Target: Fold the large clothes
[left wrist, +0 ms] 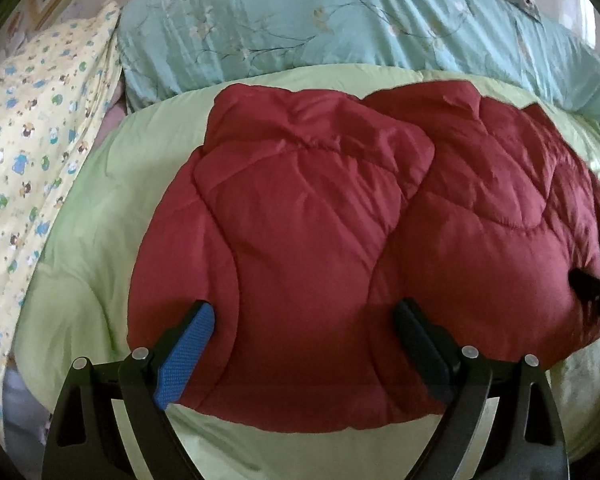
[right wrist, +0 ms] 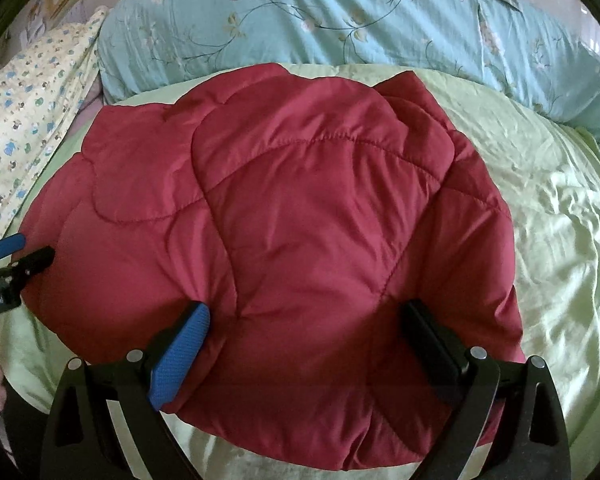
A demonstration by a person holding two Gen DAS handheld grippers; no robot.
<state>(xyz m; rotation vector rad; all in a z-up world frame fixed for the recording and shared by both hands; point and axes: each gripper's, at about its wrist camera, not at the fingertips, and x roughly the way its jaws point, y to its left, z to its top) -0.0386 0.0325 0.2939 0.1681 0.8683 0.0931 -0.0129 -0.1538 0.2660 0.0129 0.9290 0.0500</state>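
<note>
A: Where is the red puffy jacket (left wrist: 340,216)?
B: Folded on the green blanket (left wrist: 96,216), right by both grippers.
A: Are they holding it?
B: No. The left gripper (left wrist: 304,320) and right gripper (right wrist: 306,320) are both wide open.

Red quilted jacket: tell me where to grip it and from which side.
Grip the near hem of the red quilted jacket from the near side. It lies flat on the green sheet, its puffy edge bulging between the open fingers of the right gripper, as at the left gripper.
</note>
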